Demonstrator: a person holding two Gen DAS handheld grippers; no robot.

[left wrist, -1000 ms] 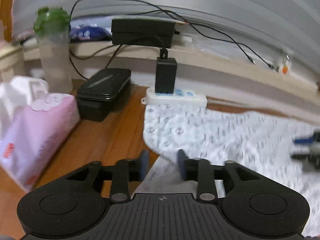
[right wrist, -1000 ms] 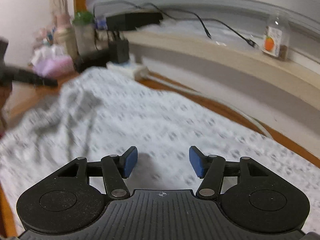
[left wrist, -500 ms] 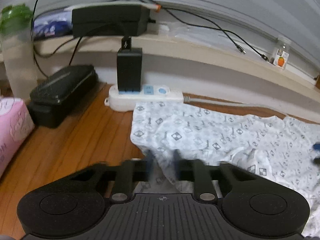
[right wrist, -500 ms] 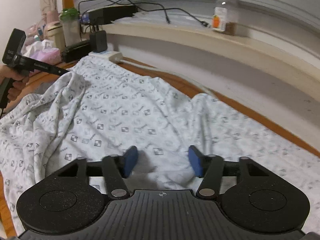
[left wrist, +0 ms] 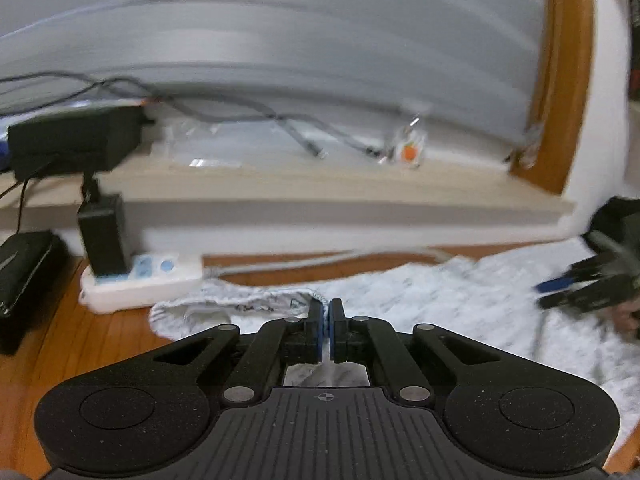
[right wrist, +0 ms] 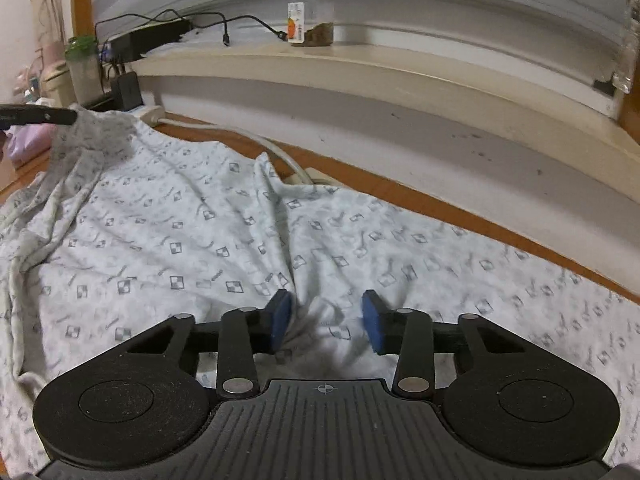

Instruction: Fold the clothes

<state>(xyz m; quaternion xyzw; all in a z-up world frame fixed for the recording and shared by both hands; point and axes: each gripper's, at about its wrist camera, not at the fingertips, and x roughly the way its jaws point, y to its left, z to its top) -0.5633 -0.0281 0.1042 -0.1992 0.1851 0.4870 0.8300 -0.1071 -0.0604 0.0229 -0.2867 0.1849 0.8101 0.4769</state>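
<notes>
- Shirt [right wrist: 168, 240], white with small checked squares, lies spread over the wooden tabletop [left wrist: 92, 344], filling the lower half of both views.
- Left gripper [left wrist: 325, 312]: jaws pinched tight on the shirt's folded edge at lower centre.
- Right gripper [right wrist: 326, 320]: jaws part open and just closing; a ridge of cloth bunches between them, against the left pad.
- Power strip [left wrist: 136, 284] sits at left, touching the shirt.

A: What is seen on the ledge?
B: A glass jar [right wrist: 311, 8] with an orange label is stood there, and a black box [left wrist: 76, 142] with cables is set at the far left.
A: And below?
B: A white power strip [left wrist: 140, 284] is laid on the wooden floor [left wrist: 80, 344], with a black adapter [left wrist: 105, 236] plugged in.
</notes>
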